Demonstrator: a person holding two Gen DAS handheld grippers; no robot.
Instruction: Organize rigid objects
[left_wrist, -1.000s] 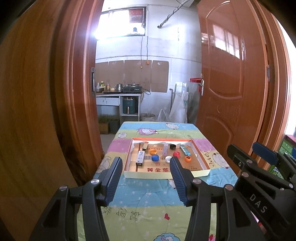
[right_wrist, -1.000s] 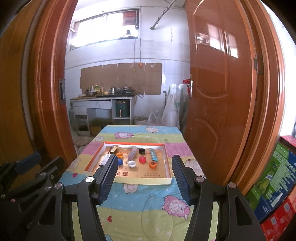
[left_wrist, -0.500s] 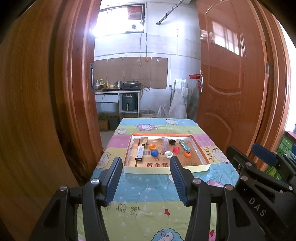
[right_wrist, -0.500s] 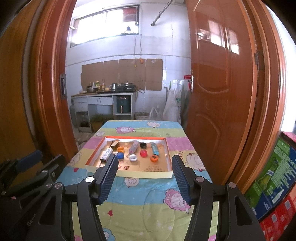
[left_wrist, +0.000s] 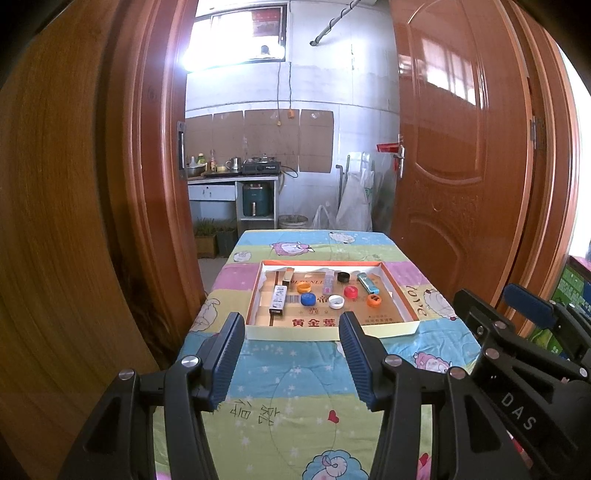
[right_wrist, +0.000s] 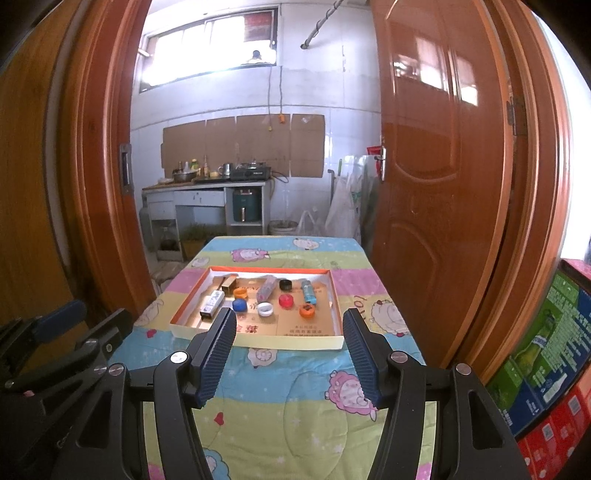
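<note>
A shallow cardboard tray lies on a table with a cartoon cloth. In it lie several bottle caps: blue, white, red, orange, black. A white box and a blue lighter lie there too. My left gripper and right gripper are both open and empty, held above the near part of the table, short of the tray.
Wooden doors stand at the left and right of the table. Colourful cartons are stacked on the right. A kitchen counter stands at the back wall.
Both grippers have moved forward toward the table, so the tray looks slightly nearer and lower. Both stayed open and empty.
</note>
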